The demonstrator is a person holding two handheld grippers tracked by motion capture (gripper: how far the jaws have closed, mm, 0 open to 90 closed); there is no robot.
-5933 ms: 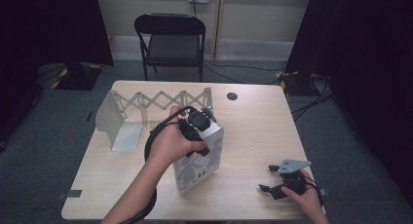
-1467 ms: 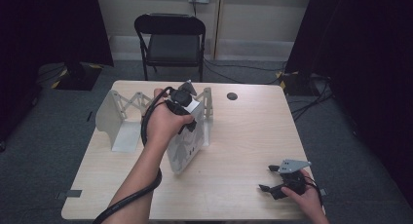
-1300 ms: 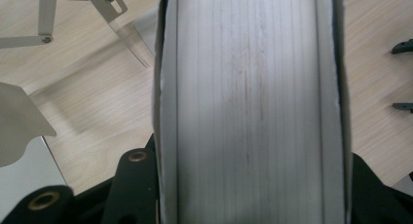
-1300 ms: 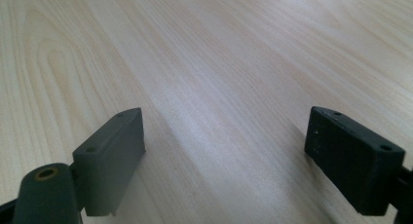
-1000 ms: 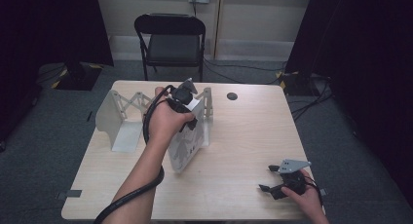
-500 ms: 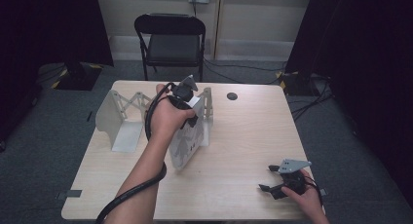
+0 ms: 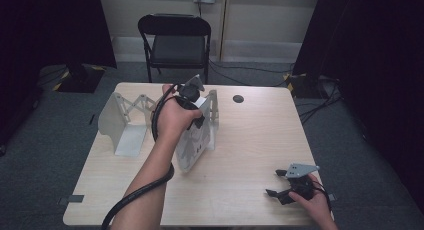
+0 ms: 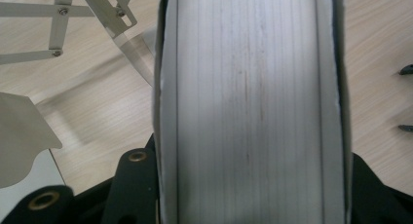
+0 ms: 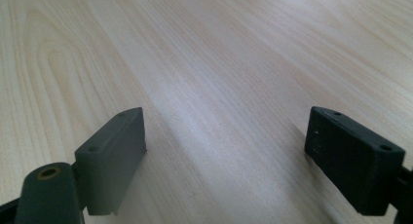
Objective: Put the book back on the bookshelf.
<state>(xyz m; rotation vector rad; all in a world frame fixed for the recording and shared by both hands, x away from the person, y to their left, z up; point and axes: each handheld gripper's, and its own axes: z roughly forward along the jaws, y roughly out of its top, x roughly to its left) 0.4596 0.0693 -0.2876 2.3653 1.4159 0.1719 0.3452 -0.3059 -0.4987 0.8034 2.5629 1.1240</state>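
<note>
A thick white book [image 7: 196, 142] stands tilted on the table, its top leaning against the right end plate [image 7: 213, 110] of a grey metal scissor-type book rack [image 7: 120, 125]. My left gripper [image 7: 192, 97] is shut on the book's upper end. In the left gripper view the book's page edges [image 8: 248, 107] sit between the two black jaws, and the rack's lattice bars [image 8: 58, 19] lie beyond. My right gripper [image 7: 274, 183] rests on the table at the front right. It is open, with bare wood between its pads [image 9: 114, 151].
A black folding chair [image 7: 175, 45] stands behind the light wooden table [image 7: 260, 140]. A small dark round spot [image 7: 238, 98] marks the tabletop at the far right of the rack. A black cable [image 7: 130, 202] loops around the left forearm.
The left hand has carried the book from the table's middle back toward the rack and tipped it against the right end plate. The right gripper has stayed in place.
</note>
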